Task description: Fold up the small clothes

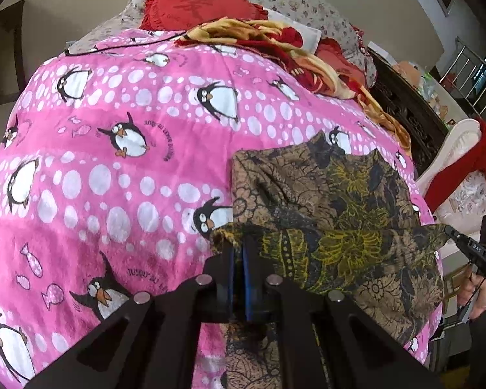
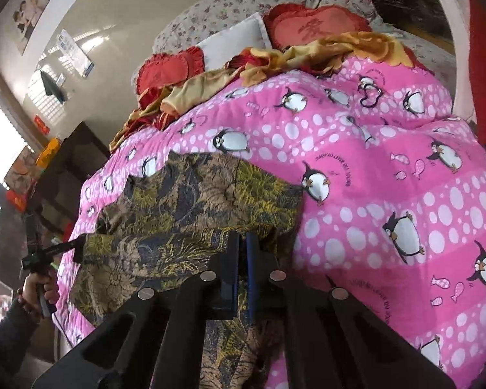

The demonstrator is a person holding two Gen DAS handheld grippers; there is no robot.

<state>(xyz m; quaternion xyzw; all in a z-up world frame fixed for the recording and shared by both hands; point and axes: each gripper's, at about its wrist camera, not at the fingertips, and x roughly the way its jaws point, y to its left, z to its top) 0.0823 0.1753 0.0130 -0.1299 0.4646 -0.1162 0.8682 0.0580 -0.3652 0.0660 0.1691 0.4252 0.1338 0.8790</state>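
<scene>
A small brown, yellow and dark-blue patterned garment (image 1: 333, 214) lies on a pink penguin-print quilt (image 1: 113, 168). My left gripper (image 1: 239, 249) is shut on the garment's near left corner and holds that edge lifted. My right gripper (image 2: 243, 243) is shut on the garment (image 2: 194, 201) at its near right corner. Each gripper shows in the other's view: the right one (image 1: 450, 231) at the garment's right tip, the left one (image 2: 77, 246) at its left tip. The near edge is stretched between them, above the rest of the garment.
A rumpled red and gold blanket (image 1: 275, 42) and red heart cushions (image 1: 197, 3) lie at the bed's far end, with floral pillows (image 2: 236, 3). Dark carved furniture (image 1: 408, 110) stands beside the bed. The quilt (image 2: 388, 178) spreads beside the garment.
</scene>
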